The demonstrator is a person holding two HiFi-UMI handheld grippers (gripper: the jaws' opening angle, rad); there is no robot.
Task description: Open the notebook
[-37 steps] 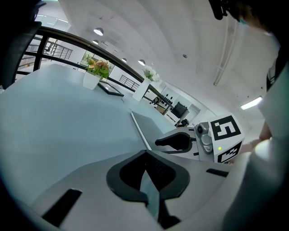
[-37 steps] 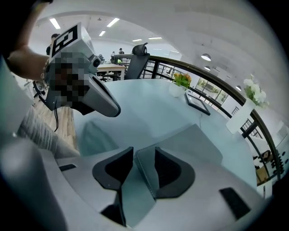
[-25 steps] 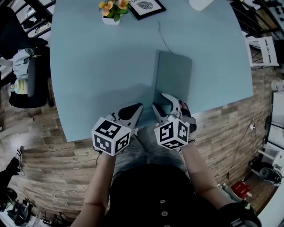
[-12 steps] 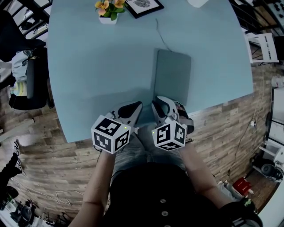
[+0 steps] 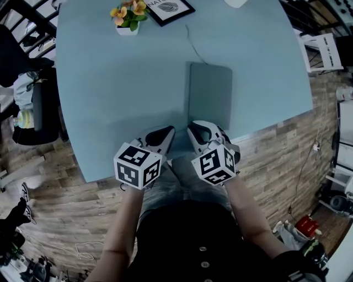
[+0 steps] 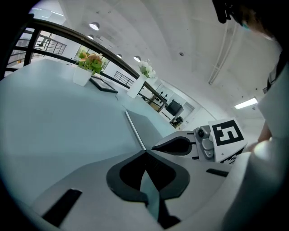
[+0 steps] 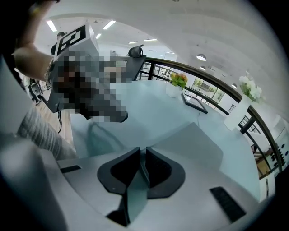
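**benchrat:** how far along are you with that notebook?

**me:** honestly barely started lol. The notebook [image 5: 209, 96] is lying flat and closed on the tabletop [image 5: 121, 99], cover down, nothing lifted yet. My right tool [image 5: 199, 130] sits at its near left corner with the tips right at the edge. Its jaws have just been closing and are down to a narrow slit now. I can't make out any of the cover inside that slit, so I'm not calling it a grip. My left tool [image 5: 165, 133] is just beside the right one, off the notebook, jaws together and empty. What's left, I reckon: catch the cover edge, then swing it over. So basically the whole job.

**benchrat:** anything else on there? pots, boxes?

**me:** the only container I see is a small white pot [image 5: 127, 30] way out past the left tool, at the far end. It's got orange and yellow flowers [image 5: 128, 9] plus leaves in it. There's a framed picture [image 5: 168, 7] just beside it. All of that is well apart from the notebook.
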